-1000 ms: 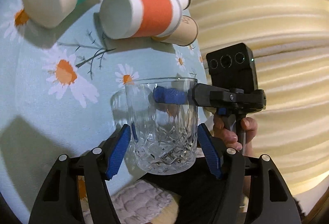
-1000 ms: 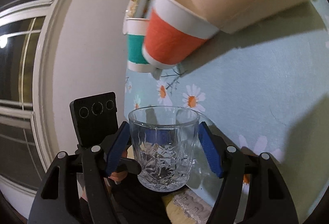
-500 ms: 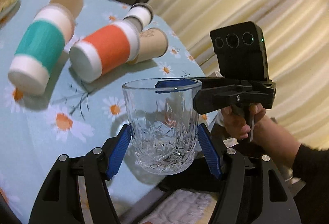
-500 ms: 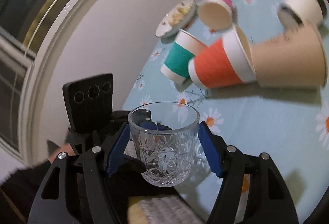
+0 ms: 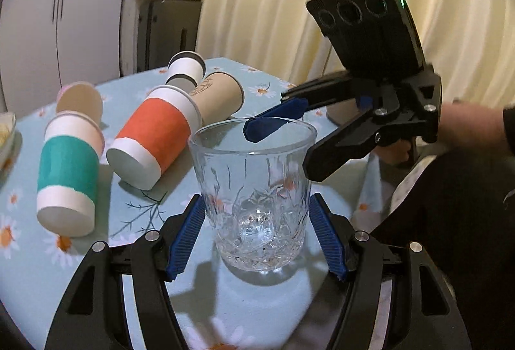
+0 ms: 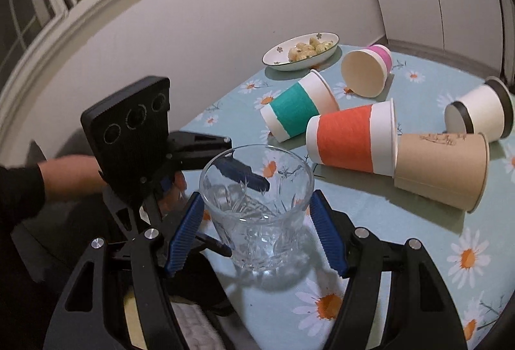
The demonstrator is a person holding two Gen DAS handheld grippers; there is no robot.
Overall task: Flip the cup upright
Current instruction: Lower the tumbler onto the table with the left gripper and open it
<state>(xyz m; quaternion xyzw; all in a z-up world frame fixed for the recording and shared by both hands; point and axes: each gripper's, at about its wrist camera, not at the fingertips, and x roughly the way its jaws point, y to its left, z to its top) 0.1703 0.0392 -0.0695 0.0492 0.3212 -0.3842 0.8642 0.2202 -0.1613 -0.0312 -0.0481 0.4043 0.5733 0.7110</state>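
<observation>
Standing upright on the daisy tablecloth (image 5: 29, 256), mouth up — the glass cup (image 5: 254, 198) sits btwn both grippers' parted blue pads, left gripper (image 5: 256, 237) & right gripper (image 6: 256, 231) released. No legible writing. Only right view shows snack dish (image 6: 301, 52) — far left.

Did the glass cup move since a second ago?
Yes. The glass cup, with the left gripper and right gripper at its sides, has swung level and come down: it now stands upright on the tablecloth, whose paper cups previously looked tilted.
</observation>
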